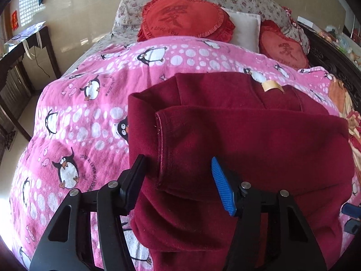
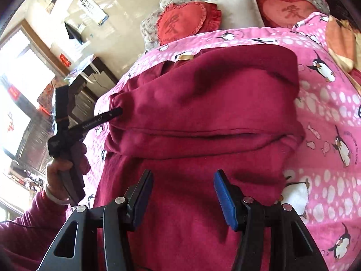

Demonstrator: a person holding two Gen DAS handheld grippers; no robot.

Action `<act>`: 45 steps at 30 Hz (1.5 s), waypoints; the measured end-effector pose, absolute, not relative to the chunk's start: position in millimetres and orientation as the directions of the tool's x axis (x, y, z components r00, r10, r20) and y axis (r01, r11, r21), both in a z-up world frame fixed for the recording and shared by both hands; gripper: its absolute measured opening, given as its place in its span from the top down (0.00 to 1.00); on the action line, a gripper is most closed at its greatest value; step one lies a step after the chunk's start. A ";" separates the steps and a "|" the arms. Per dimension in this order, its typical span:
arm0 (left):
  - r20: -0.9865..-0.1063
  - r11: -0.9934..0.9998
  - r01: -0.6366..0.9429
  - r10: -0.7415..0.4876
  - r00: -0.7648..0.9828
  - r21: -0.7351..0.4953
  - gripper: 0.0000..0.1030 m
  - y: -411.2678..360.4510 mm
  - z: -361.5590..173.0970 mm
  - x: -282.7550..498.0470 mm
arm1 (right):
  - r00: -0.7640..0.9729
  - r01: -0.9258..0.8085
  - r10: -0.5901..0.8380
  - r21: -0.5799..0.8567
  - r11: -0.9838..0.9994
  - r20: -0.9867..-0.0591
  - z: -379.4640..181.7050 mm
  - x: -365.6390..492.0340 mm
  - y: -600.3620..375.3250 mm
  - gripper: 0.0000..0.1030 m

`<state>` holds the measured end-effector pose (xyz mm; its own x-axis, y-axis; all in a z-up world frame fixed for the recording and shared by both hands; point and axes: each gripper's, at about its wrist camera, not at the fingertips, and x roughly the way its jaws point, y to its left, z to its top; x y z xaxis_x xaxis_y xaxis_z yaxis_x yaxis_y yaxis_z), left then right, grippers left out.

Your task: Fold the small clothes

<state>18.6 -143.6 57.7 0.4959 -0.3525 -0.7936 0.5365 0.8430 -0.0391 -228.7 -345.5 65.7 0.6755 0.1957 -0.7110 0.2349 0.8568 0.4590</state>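
A dark red fleece garment lies partly folded on the pink penguin blanket, with a tan neck label at its far edge. My left gripper is open, its jaws on either side of a stitched hem of a folded layer. My right gripper is open and empty just above the near part of the garment. In the right wrist view the left gripper's fingers touch the garment's left edge, held by a hand.
Two red heart cushions and a white pillow lie at the head of the bed. A dark wooden table stands left of the bed. An orange patterned cloth lies at the right edge.
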 end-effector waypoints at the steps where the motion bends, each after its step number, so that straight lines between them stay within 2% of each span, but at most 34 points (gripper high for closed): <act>1: -0.804 0.845 0.533 -0.343 0.485 -0.039 0.43 -145.9 52.9 20.8 | 0.679 0.237 0.192 0.459 0.856 -0.709 66.6 -230.5 -347.5 0.48; 3: -0.824 0.846 0.530 -0.342 0.452 -0.061 0.63 -147.4 46.7 24.6 | 0.683 0.242 0.181 0.453 0.858 -0.707 68.7 -233.2 -350.5 0.48; 4: -0.831 0.852 0.520 -0.332 0.445 -0.062 0.68 -146.7 45.9 25.6 | 0.684 0.251 0.165 0.441 0.862 -0.710 69.6 -234.0 -352.4 0.48; 5: -0.832 0.854 0.515 -0.336 0.441 -0.071 0.82 -144.7 47.6 25.6 | 0.684 0.263 0.141 0.423 0.867 -0.715 70.9 -234.9 -354.5 0.48; 6: -0.832 0.848 0.520 -0.360 0.421 -0.104 0.85 -141.6 51.7 25.3 | 0.685 0.284 0.101 0.392 0.875 -0.722 73.5 -236.5 -357.4 0.48; 11: -0.793 0.803 0.549 -0.483 0.372 -0.231 0.87 -117.4 89.4 13.0 | 0.715 0.354 0.004 0.367 0.860 -0.699 89.1 -247.2 -382.4 0.48; 15: -0.794 0.804 0.524 -0.501 0.344 -0.281 0.87 -96.8 97.8 9.5 | 0.709 0.389 -0.059 0.320 0.864 -0.703 96.2 -242.6 -395.2 0.48; 19: -0.815 0.828 0.482 -0.476 0.330 -0.288 0.91 -85.4 87.7 8.2 | 0.656 0.428 -0.145 0.207 0.880 -0.741 93.3 -224.7 -400.6 0.48; 22: -0.839 0.842 0.473 -0.439 0.321 -0.259 0.91 -86.0 73.4 7.7 | 0.607 0.445 -0.129 0.201 0.873 -0.784 76.3 -212.7 -413.6 0.48; 25: -0.848 0.851 0.484 -0.400 0.347 -0.204 0.91 -91.1 65.7 3.2 | 0.513 0.473 -0.146 0.136 0.871 -0.846 56.8 -208.2 -418.1 0.51; 27: -0.840 0.849 0.495 -0.397 0.370 -0.184 0.90 -92.9 69.7 -1.0 | 0.525 0.477 -0.141 0.153 0.865 -0.839 58.4 -214.8 -416.6 0.52; 32: -0.810 0.869 0.469 -0.387 0.441 -0.160 0.90 -84.5 83.7 -1.8 | 0.661 0.475 -0.143 0.263 0.840 -0.737 94.2 -224.6 -437.2 0.51; 34: -0.794 0.875 0.457 -0.388 0.468 -0.158 0.87 -81.1 89.1 -2.4 | 0.673 0.480 -0.121 0.307 0.822 -0.730 96.8 -212.3 -455.2 0.48; 36: -0.793 0.871 0.455 -0.405 0.455 -0.183 0.76 -81.5 88.5 -1.4 | 0.672 0.479 -0.088 0.341 0.809 -0.735 91.2 -195.7 -467.2 0.44; 38: -0.802 0.866 0.460 -0.413 0.431 -0.198 0.76 -86.8 84.4 -1.7 | 0.656 0.475 -0.055 0.355 0.805 -0.753 81.9 -177.6 -473.7 0.44; 39: -0.809 0.861 0.469 -0.411 0.420 -0.194 0.76 -90.7 80.6 -3.0 | 0.651 0.463 -0.050 0.345 0.816 -0.757 79.6 -169.1 -474.1 0.50; 40: -0.816 0.859 0.478 -0.403 0.414 -0.182 0.76 -95.7 78.8 -5.7 | 0.640 0.466 -0.082 0.301 0.832 -0.764 79.7 -162.3 -472.9 0.71; 42: -0.824 0.857 0.496 -0.379 0.422 -0.140 0.75 -104.0 73.1 -9.8 | 0.633 0.481 -0.159 0.223 0.848 -0.758 87.6 -157.4 -471.7 0.90; 44: -0.828 0.851 0.512 -0.369 0.423 -0.117 0.64 -111.6 65.8 -12.4 | 0.637 0.496 -0.203 0.194 0.847 -0.743 93.2 -157.8 -472.5 0.92; 45: -0.834 0.848 0.517 -0.368 0.410 -0.120 0.64 -114.8 60.2 -11.8 | 0.628 0.514 -0.244 0.159 0.843 -0.739 92.3 -157.2 -474.3 0.92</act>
<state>-11.8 -114.8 60.2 0.4104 -0.3682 -0.8343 0.5168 0.8477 -0.1199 -157.2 -474.3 92.3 0.6285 -0.2439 -0.7386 0.5141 0.8429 0.1590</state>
